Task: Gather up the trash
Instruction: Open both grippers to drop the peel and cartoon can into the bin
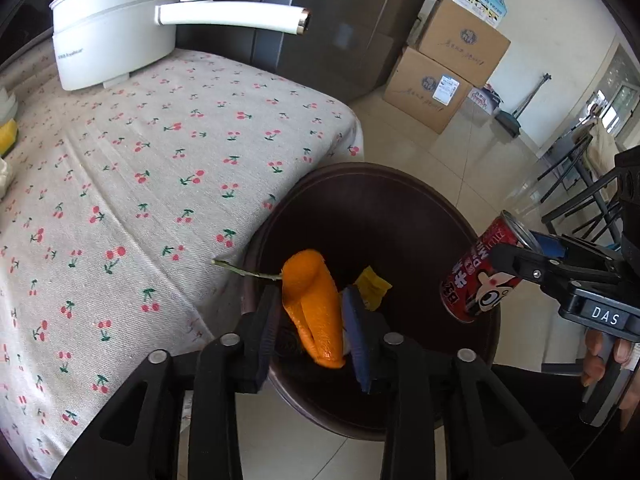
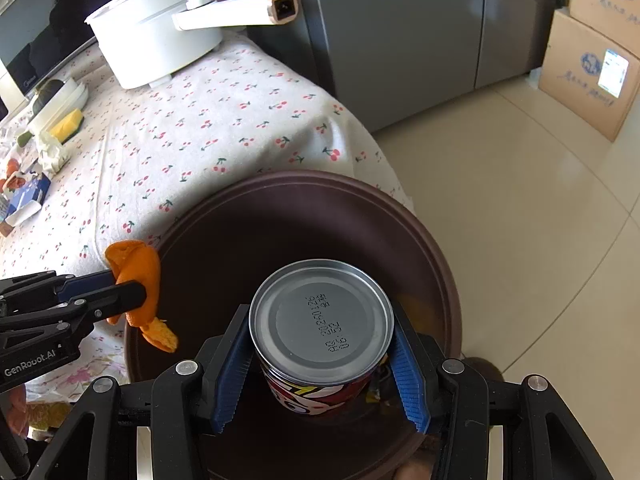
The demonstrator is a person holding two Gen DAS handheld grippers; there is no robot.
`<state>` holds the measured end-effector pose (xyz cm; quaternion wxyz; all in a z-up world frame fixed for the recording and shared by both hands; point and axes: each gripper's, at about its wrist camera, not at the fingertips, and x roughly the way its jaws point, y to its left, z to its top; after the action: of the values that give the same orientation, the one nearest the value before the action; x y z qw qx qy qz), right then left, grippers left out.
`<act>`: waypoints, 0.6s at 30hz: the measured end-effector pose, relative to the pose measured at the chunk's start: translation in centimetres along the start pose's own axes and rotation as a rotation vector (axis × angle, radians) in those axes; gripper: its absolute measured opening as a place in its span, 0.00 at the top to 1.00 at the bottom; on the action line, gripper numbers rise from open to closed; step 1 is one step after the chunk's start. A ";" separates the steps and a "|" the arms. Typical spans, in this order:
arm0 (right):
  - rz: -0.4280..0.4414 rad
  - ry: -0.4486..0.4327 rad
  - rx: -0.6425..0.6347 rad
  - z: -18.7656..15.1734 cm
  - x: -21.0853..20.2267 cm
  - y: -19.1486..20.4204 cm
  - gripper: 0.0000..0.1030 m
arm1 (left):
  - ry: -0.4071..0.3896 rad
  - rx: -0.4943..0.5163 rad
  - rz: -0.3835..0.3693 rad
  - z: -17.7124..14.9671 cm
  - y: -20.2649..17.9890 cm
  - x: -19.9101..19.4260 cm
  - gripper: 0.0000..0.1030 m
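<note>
Orange peel (image 1: 314,312), limp & light, hung between your left gripper (image 1: 312,332) pads, jaws part-open, over the brown bin (image 1: 360,208) beside the table. Your right gripper (image 2: 320,364) clamped the stiff, slick can (image 2: 322,320) by its sides.

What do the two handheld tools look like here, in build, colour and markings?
Both are black plastic linkage frames with silver pivot bolts and ribbed blue finger pads. The left tool bears white "GenRobot.AI" lettering on its side; the right tool has a "DAS" label. No cables show, and no sleeve is visible on the hand gripping the right handle.
</note>
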<state>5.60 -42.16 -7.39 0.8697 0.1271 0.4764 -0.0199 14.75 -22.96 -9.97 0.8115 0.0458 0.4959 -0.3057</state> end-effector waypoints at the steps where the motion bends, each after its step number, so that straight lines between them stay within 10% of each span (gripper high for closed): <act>1: -0.001 0.000 0.005 0.0 0.0 -0.1 0.46 | -0.007 -0.016 0.016 0.0 0.4 -0.2 0.38; 4: -0.007 0.003 0.010 0.1 0.1 -0.5 0.46 | -0.035 -0.083 0.047 0.4 2.3 -1.3 0.22; 18: -0.010 0.022 0.006 0.3 0.8 1.0 0.39 | -0.062 -0.150 0.135 -0.5 6.6 -5.6 0.09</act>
<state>6.47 -41.19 -7.69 0.8640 0.1276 0.4864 -0.0243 16.15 -14.86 -7.04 0.8464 0.0089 0.4877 -0.2137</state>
